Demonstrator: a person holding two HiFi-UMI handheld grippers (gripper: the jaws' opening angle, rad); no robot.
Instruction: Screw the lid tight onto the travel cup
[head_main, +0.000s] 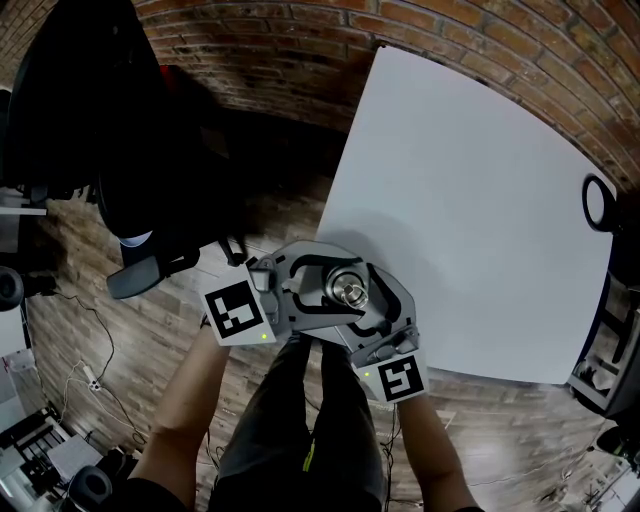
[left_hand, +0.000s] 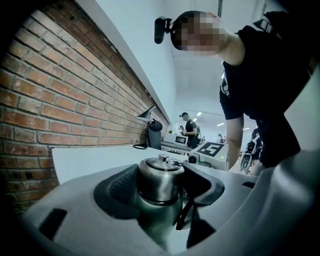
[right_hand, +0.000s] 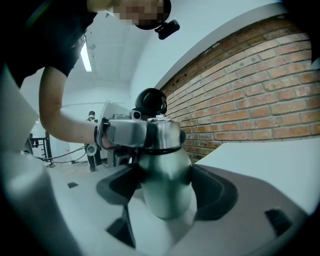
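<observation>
— Where is the cup?

— I have the steel travel cup (right_hand: 165, 165) upright in the air, just at the near corner of the white table (head_main: 470, 200), with both grippers meeting on it. Its rounded bottom hangs free.

— And your right side?

— My right gripper (right_hand: 167, 200) is closed on the cup's body. Both dark pads press on its sides, below the black band under the lid.

— The lid?

— The lid (left_hand: 161, 177) sits on top of the cup, level as far as I can see. My left gripper (left_hand: 162, 200) comes in from the opposite side, about level, and its jaws stand wide but clamp the lid, one pad on each side.

— Anything else nearby?

— A black strap (left_hand: 184, 217) hangs down beside the cup's neck, and the brick wall (left_hand: 75, 100) runs behind the table.
</observation>
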